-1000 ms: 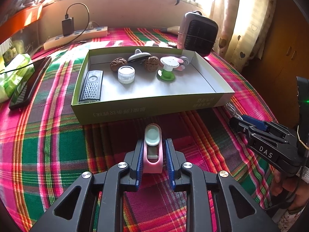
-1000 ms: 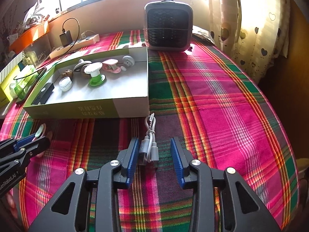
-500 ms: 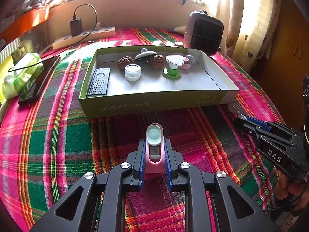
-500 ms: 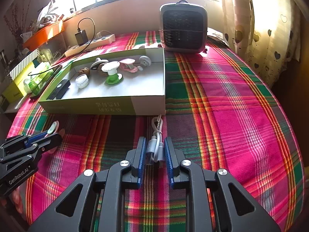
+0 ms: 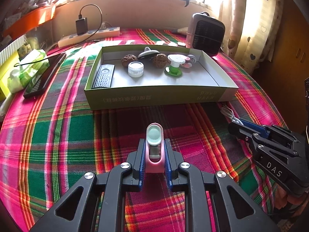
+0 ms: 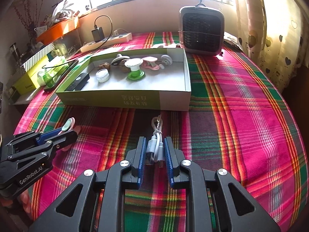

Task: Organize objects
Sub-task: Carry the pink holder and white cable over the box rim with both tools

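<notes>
Near the worktop's front edge, our left gripper (image 5: 154, 154) had its jaws closed on the pink clip (image 5: 154, 147), our right gripper (image 6: 154, 152) on the white cable (image 6: 155, 145); both needed lifting clear of the green box (image 6: 135, 98) wall before release.

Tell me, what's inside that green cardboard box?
The box holds a dark grater, a white jar, two walnuts, a green-based spool, and grey and pink pieces behind it, partly hidden.
</notes>
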